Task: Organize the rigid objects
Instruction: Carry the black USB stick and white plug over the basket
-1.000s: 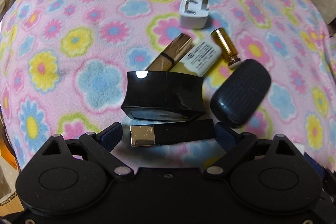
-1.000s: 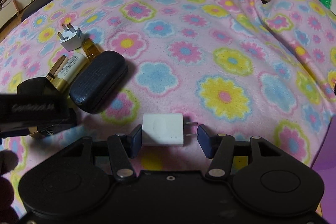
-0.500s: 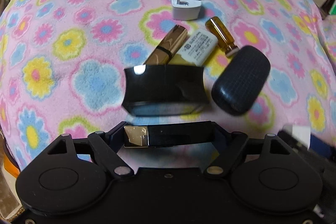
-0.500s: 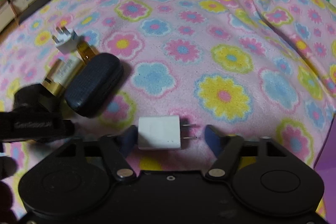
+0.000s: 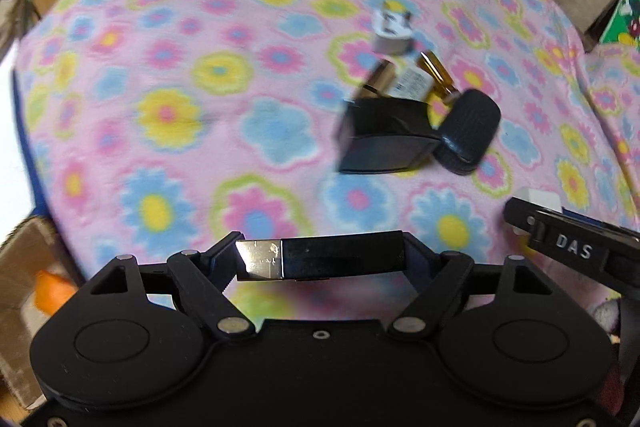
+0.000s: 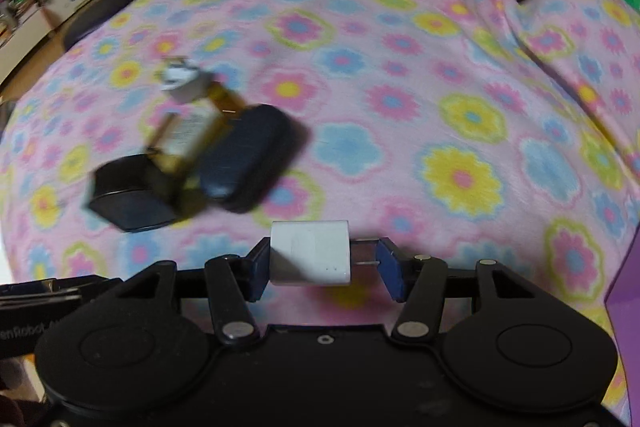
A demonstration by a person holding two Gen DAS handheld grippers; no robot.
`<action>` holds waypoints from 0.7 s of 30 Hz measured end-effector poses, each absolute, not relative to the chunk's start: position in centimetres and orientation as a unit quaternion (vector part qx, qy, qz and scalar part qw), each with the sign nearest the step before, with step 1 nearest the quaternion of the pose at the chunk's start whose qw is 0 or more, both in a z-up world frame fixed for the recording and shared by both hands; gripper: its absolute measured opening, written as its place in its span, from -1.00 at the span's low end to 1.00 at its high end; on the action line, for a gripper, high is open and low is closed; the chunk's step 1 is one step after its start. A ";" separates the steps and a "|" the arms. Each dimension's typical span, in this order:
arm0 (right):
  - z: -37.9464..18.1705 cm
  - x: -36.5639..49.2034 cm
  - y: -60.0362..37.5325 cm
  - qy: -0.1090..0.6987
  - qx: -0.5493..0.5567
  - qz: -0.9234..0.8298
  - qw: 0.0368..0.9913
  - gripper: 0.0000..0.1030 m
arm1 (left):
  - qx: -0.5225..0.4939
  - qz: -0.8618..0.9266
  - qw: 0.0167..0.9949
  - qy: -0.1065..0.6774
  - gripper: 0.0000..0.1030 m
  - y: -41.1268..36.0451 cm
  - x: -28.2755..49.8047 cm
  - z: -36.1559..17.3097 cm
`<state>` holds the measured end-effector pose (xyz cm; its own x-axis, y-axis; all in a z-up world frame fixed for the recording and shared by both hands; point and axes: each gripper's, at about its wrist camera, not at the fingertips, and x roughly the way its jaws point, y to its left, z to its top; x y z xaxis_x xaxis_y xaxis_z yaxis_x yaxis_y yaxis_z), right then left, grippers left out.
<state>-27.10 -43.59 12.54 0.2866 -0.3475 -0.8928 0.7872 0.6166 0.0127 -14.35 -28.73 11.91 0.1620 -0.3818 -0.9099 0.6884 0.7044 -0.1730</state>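
Pink fleece blanket with coloured flowers (image 5: 168, 115) covers the whole surface, with broad bare stretches left of the left gripper (image 5: 320, 259) and far right of the right gripper (image 6: 320, 263). Clamped crosswise in the left one is a black bar with a shiny metal end (image 5: 316, 259); the right one grips a white two-prong charger cube (image 6: 310, 259). Beyond both, well apart, a cluster lies touching: glossy black box (image 5: 384, 135), dark ribbed oval case (image 6: 248, 163), white plug adapter (image 5: 394, 31), and blurred, seemingly gold tubes (image 5: 434, 69).

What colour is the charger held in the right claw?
White, with metal prongs; the charger shows best in the right wrist view.
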 end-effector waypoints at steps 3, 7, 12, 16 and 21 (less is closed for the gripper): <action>13.8 -24.7 -40.8 0.467 0.228 -0.333 0.787 0.07 | 0.127 -0.342 0.766 0.529 0.50 -25.5 -13.2 13.1; 14.8 -20.4 -35.5 0.472 0.201 -0.275 0.813 0.07 | 0.105 -0.308 0.790 0.520 0.50 -20.4 -11.1 13.8; 15.2 -14.5 -27.9 0.486 0.171 -0.195 0.834 0.07 | 0.073 -0.230 0.824 0.512 0.49 -12.6 -8.1 13.8; 14.8 -10.6 -22.0 0.500 0.160 -0.132 0.841 0.07 | 0.038 -0.174 0.834 0.523 0.49 -6.2 -5.5 12.8; 12.8 -6.5 -15.1 0.530 0.135 -0.075 0.834 0.07 | 0.021 -0.092 0.841 0.533 0.49 -0.5 -2.6 9.9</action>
<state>-6.53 -15.11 12.80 0.4276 0.0187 -0.9038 0.2682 0.9521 0.1466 -2.64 -0.48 9.93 0.4142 -0.1311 -0.9007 0.1767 0.9823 -0.0617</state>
